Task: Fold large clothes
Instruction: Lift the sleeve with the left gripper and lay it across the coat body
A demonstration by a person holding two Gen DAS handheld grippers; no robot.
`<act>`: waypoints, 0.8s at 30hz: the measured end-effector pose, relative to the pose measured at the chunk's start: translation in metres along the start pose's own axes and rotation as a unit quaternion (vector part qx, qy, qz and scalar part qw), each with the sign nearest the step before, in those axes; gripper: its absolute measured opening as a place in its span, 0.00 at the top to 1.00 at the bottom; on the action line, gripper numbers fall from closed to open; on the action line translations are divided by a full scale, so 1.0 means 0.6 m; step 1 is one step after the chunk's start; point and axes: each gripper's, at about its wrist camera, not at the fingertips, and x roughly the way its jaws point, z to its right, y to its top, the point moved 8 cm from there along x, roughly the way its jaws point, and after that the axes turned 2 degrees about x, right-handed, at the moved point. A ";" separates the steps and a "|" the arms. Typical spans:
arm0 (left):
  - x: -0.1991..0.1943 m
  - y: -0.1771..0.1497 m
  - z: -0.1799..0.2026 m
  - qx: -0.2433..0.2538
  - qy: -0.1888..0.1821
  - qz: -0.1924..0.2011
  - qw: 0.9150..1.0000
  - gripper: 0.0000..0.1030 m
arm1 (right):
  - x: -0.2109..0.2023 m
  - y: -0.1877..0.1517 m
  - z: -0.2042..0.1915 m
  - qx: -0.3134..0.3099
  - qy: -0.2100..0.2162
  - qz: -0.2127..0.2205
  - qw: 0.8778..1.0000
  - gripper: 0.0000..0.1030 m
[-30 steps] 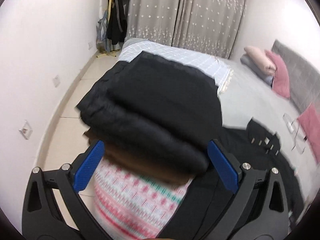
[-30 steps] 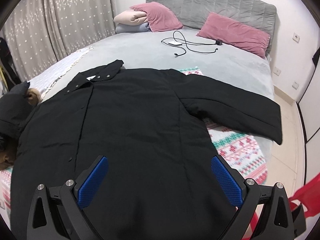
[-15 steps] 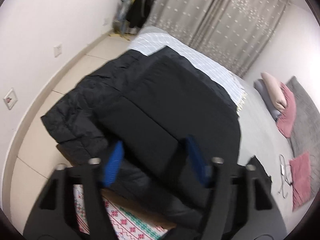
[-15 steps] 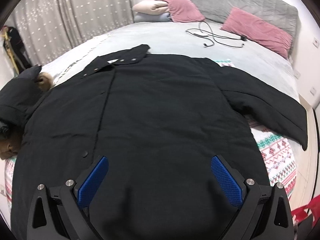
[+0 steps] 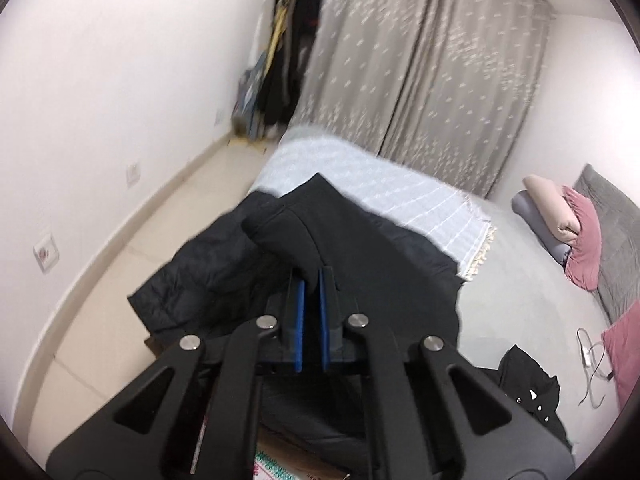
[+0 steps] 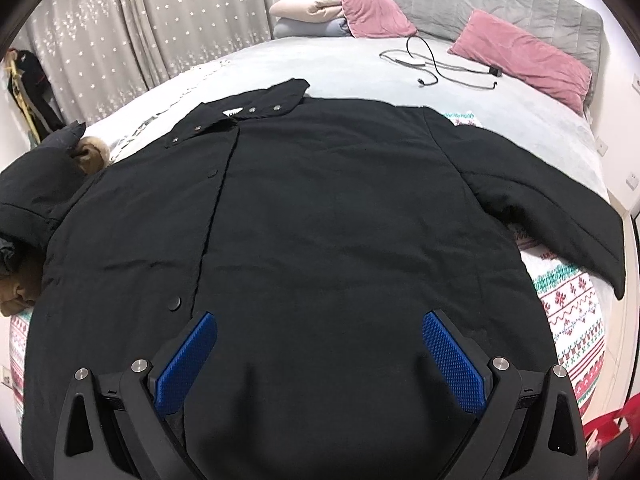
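A large black coat (image 6: 320,220) lies spread flat on the bed, front up, collar toward the headboard, its right sleeve (image 6: 560,208) stretched out to the side. My right gripper (image 6: 318,344) is open and empty, hovering over the coat's lower hem. In the left wrist view my left gripper (image 5: 312,288) is shut on the coat's left sleeve (image 5: 296,236) and holds its cuff end lifted. A second dark padded garment (image 5: 200,276) lies bunched beneath it at the bed's corner.
Grey bed (image 6: 320,64) with pink pillows (image 6: 520,56), a charger cable (image 6: 436,68) and a patterned blanket (image 6: 568,304) under the coat. A striped light blanket (image 5: 360,184), curtains (image 5: 420,80) and a tiled floor (image 5: 120,272) lie to the left. A red bag (image 6: 612,432) sits at lower right.
My left gripper closed from wide open onto the black sleeve and lifted it. My right gripper moved forward and lower over the coat, staying open.
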 end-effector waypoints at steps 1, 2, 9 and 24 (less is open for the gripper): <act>-0.014 0.005 0.015 0.011 -0.005 0.015 1.000 0.93 | 0.002 -0.002 0.003 0.005 0.002 -0.003 1.000 0.00; -0.029 0.009 0.032 0.023 -0.011 0.029 0.999 0.93 | 0.002 -0.003 0.004 0.008 0.004 -0.005 1.000 0.00; -0.115 0.012 0.162 0.109 -0.057 0.101 0.987 0.93 | -0.001 -0.005 0.005 0.017 0.012 -0.008 1.000 0.00; -0.160 -0.377 0.556 0.316 -0.306 -0.029 0.897 0.42 | -0.011 0.000 0.054 0.084 0.027 -0.008 0.996 0.00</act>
